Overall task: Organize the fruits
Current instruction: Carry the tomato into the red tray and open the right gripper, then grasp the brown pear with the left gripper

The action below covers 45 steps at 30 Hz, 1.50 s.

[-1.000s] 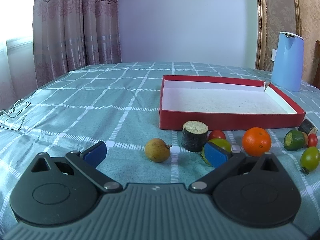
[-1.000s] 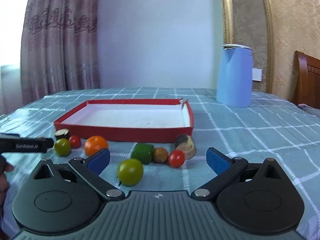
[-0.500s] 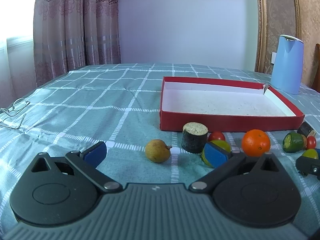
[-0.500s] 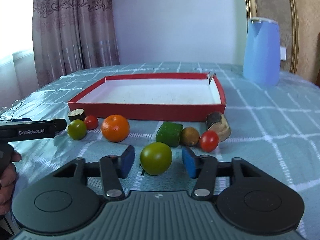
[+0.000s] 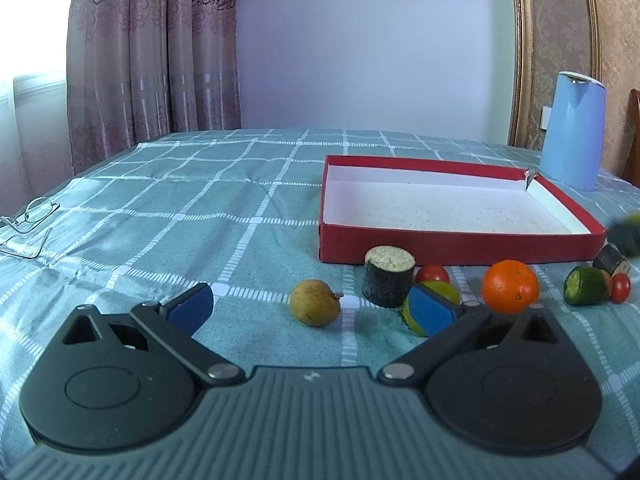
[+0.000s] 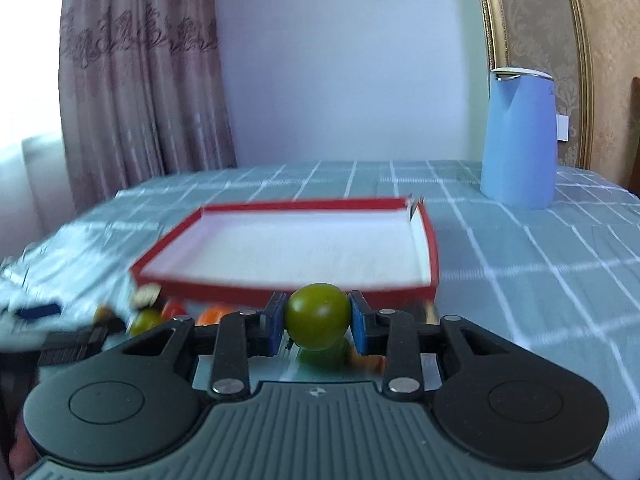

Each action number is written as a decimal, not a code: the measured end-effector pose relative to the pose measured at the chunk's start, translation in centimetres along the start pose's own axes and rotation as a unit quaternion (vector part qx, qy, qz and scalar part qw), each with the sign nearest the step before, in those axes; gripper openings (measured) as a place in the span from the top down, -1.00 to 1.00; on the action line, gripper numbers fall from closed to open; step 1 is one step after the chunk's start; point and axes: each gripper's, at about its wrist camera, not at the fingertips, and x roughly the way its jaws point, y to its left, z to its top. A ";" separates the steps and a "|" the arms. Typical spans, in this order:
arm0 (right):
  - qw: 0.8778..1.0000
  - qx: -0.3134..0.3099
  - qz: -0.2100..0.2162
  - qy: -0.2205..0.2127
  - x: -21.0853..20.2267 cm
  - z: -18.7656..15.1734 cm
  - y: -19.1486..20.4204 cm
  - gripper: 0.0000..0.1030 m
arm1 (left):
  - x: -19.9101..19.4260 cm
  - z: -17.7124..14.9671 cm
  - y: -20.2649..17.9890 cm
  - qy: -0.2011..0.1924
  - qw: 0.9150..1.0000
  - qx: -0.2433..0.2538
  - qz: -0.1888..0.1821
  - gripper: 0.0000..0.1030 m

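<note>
My right gripper [image 6: 318, 322] is shut on a green tomato [image 6: 318, 316] and holds it above the cloth, in front of the red box [image 6: 430, 236]. My left gripper [image 5: 308, 310] is open and empty, low over the cloth. A yellow-brown fruit [image 5: 315, 302] lies between its fingers. Near its right finger lie a dark cut cylinder [image 5: 388, 276], a red tomato [image 5: 432, 273], a yellow-green tomato [image 5: 446, 290] and an orange [image 5: 510, 286]. Further right lie a green cut piece [image 5: 584, 290], a small red tomato [image 5: 621, 288] and a dark piece [image 5: 610, 258]. The red box [image 5: 452, 246] is empty.
A blue kettle [image 5: 573, 146] stands behind the box at the right; it also shows in the right wrist view [image 6: 518, 138]. Glasses [image 5: 30, 220] lie at the table's left edge. The right wrist view is blurred at the left, where several fruits [image 6: 146, 320] lie.
My right gripper closed on the green tomato and lifted it toward the box. In the left view that tomato is gone from the cloth. My left gripper has hardly moved.
</note>
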 end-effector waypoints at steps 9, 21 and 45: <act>0.998 0.016 -0.032 0.043 8.5 3.1 -3.6 0.36 | -0.6 -0.2 0.0 -0.016 0.999 0.008 -0.026 -1.00; 0.998 -0.002 -0.047 -0.029 3.5 1.3 -3.7 -0.37 | -2.2 -0.5 1.4 -0.073 0.994 -0.001 -0.078 -1.00; 0.997 0.057 -0.019 -0.056 -0.4 -2.6 -6.4 -0.37 | 3.4 1.6 0.4 0.094 0.994 0.047 -0.035 0.18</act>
